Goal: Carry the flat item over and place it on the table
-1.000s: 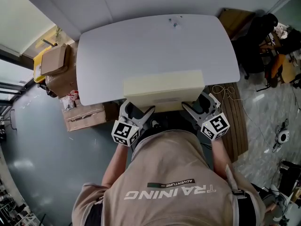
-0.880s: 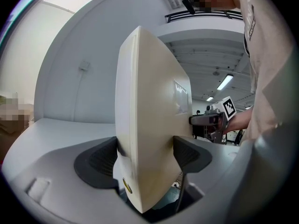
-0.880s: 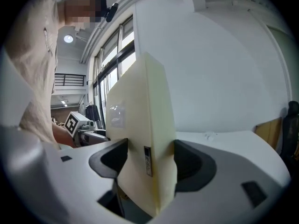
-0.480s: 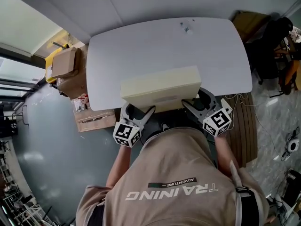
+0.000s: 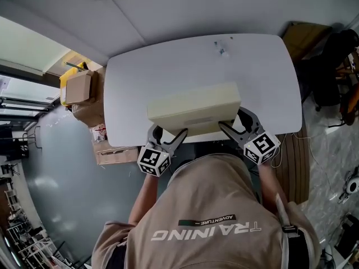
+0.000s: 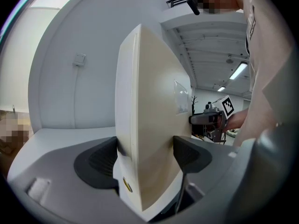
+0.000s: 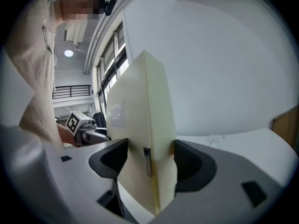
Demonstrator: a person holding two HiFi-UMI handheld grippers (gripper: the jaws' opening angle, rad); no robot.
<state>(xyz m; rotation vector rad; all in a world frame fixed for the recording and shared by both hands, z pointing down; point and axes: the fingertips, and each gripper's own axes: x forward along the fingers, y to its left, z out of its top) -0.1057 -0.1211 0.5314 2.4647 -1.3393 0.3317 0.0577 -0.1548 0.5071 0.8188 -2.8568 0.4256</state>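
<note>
Cream flat item (image 5: 193, 115) is over the near edge of the white table (image 5: 168, 66) in the head view. Left gripper (image 5: 168, 133) has its near-left end, right gripper (image 5: 237, 125) its near-right end. Can't tell whether it touches the tabletop. Cardboard boxes (image 5: 78, 88) are on the floor off the table's left end.

Left gripper view: both jaws are clamped across the item's thickness, pads flat on its two faces. The right gripper is visible at the item's far end.

Right gripper view: same grip, jaws closed tight on the item's edge, a small label facing the camera. The left gripper is visible past the item.
</note>
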